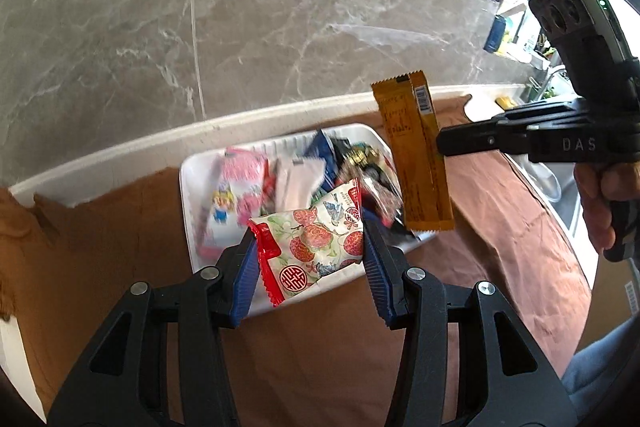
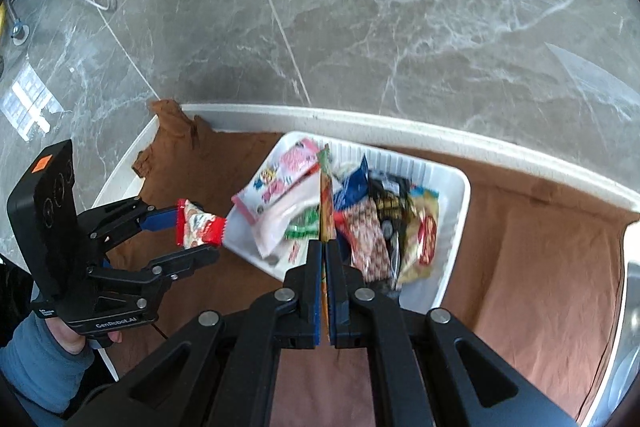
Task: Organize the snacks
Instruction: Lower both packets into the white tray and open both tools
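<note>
Above the white tray (image 1: 192,171) at the middle of the left wrist view, the left tool (image 1: 310,247) is clenched on a red-edged lychee-print packet (image 1: 316,239), its blue pads pressing the packet's two short sides. To the right of it, the right tool (image 1: 440,143) pinches an orange stick packet (image 1: 416,163) by one long edge, so the packet hangs upright over the tray's right corner. The right wrist view confirms both grips: the right tool (image 2: 323,247) has its jaws almost together with the stick packet (image 2: 326,199) seen edge-on between them, and the left tool (image 2: 192,231) appears at the left of the frame holding the lychee packet (image 2: 198,225) clear of the tray (image 2: 456,211).

The tray sits on a brown cloth (image 1: 320,347) covering the table, close to the marble wall (image 1: 280,7), and is heaped with mixed snacks: a pink cartoon packet (image 1: 240,187), a blue pouch (image 1: 324,151), dark and clear wrappers.

Both snacks look to have been lifted for sorting, with no destination visible in either view. The main risk seems to be the orange packet: held by a thin edge, its slick film could slide out or swing. The lychee packet is squeezed end to end, so it may buckle and pop free. The two tools are also near each other, and a careless move could knock one packet against the other or snag wrappers heaped in the tray.
</note>
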`<state>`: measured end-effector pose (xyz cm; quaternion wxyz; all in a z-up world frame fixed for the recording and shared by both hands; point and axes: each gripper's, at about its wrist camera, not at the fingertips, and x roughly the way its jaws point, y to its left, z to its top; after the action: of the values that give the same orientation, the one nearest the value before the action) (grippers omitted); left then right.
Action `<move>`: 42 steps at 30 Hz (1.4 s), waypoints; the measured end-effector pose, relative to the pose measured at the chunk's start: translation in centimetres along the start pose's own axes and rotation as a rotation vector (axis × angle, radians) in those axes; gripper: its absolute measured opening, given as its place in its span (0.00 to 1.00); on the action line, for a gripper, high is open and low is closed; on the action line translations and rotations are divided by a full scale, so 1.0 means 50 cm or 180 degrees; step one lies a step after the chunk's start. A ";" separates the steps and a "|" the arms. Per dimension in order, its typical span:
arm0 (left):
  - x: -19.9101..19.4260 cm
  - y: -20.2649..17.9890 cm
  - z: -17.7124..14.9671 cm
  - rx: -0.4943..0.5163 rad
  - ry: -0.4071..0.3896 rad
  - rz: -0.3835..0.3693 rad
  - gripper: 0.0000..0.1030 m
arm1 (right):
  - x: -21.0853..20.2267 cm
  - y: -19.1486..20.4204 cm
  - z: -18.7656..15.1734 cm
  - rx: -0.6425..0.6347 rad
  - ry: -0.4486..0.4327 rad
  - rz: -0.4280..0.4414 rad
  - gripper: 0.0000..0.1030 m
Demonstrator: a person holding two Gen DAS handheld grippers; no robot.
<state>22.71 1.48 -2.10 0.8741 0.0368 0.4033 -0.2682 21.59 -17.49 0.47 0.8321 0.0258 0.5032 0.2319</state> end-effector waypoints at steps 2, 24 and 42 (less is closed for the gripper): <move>0.016 0.009 0.018 0.0004 0.0007 0.0016 0.43 | 0.017 -0.004 0.016 0.0004 0.0017 0.0027 0.03; 0.231 0.038 0.076 0.0094 0.0316 0.0327 0.44 | 0.181 -0.100 0.041 0.0325 0.0340 0.0054 0.03; 0.221 0.064 0.069 -0.0254 0.0271 0.0723 0.92 | 0.184 -0.122 0.020 0.0490 0.0304 -0.0008 0.09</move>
<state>32.55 -1.60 -8.27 0.8817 0.0587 0.4437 -0.1494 28.18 -18.97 -8.33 0.8029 0.0780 0.5587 0.1925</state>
